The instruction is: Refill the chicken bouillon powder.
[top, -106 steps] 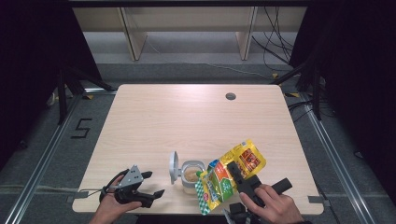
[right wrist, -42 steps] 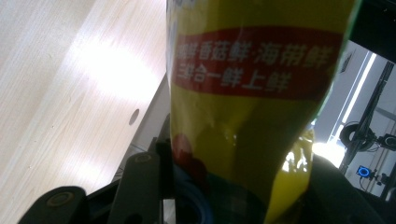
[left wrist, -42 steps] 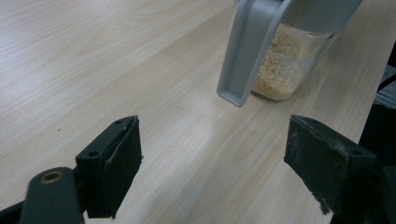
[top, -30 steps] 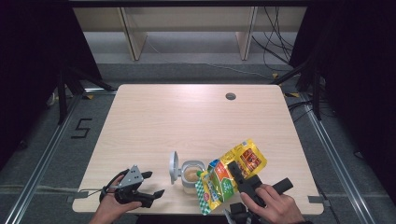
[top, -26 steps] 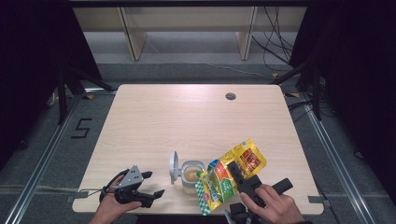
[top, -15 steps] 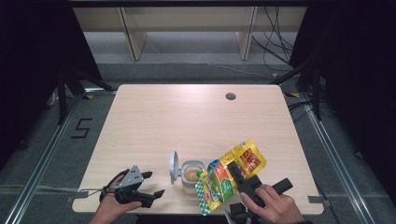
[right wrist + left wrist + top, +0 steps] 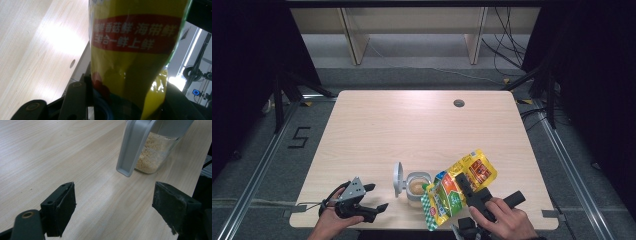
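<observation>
A clear jar [image 7: 416,186] of pale granules [image 7: 150,155] stands near the table's front edge, its grey lid [image 7: 398,179] flipped open to the left. Over the jar's right rim my right gripper [image 7: 464,186] is shut on a yellow and green printed bag [image 7: 457,189], which is tilted with its lower corner at the jar's mouth. In the right gripper view the bag [image 7: 135,57] sits squeezed between the jaws. My left gripper [image 7: 377,197] rests low at the front left, open and holding nothing, pointing at the jar; the lid [image 7: 133,145] hangs ahead of its jaws.
The wooden table [image 7: 412,130] has a round cable hole [image 7: 459,103] at the back right. Shelf legs and cables stand on the floor beyond the far edge. Metal rails run along both sides of the table.
</observation>
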